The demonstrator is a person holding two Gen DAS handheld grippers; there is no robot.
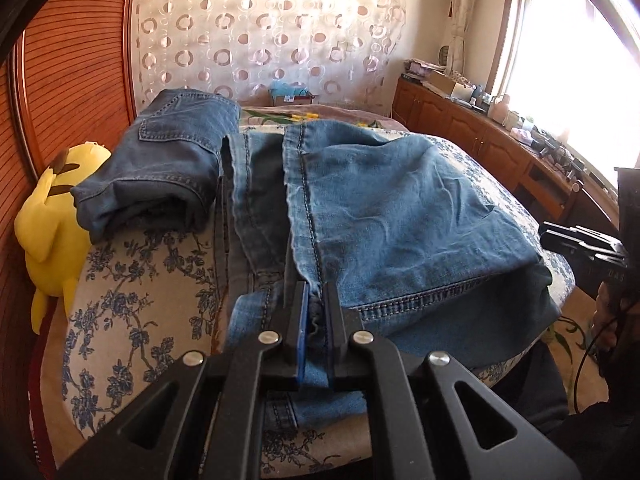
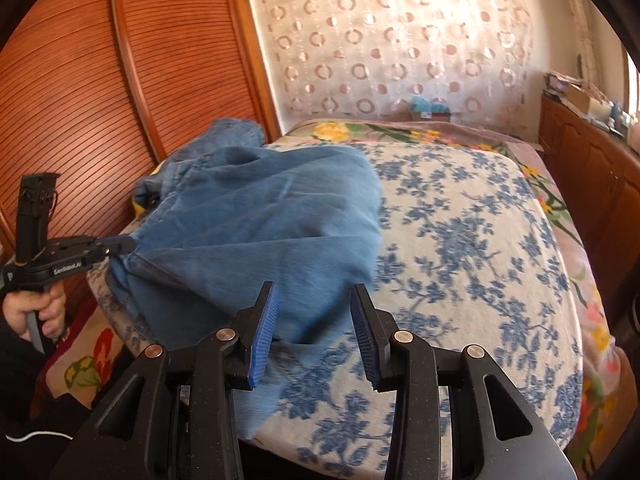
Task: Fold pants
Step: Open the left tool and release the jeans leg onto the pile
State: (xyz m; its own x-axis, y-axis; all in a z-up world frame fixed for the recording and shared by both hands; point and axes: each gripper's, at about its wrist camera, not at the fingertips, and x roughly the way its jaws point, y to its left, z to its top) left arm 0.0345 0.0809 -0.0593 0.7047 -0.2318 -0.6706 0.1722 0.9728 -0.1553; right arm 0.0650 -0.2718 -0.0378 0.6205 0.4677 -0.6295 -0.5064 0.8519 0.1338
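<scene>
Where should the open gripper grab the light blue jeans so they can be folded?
Grab the jeans by their near edge, the flap lying right between the open right gripper. Come in low and straight from the near side of the bed. The left gripper already pinches the same near edge further left, so a second hold there would likely let both lift it evenly.

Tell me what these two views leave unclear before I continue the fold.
- Left wrist view: the left gripper covers the light jeans edge it pinches.
- Right wrist view: motion blur smears the jeans near the open right gripper.
- Left wrist view: folded dark jeans hide part of the yellow plush.
</scene>
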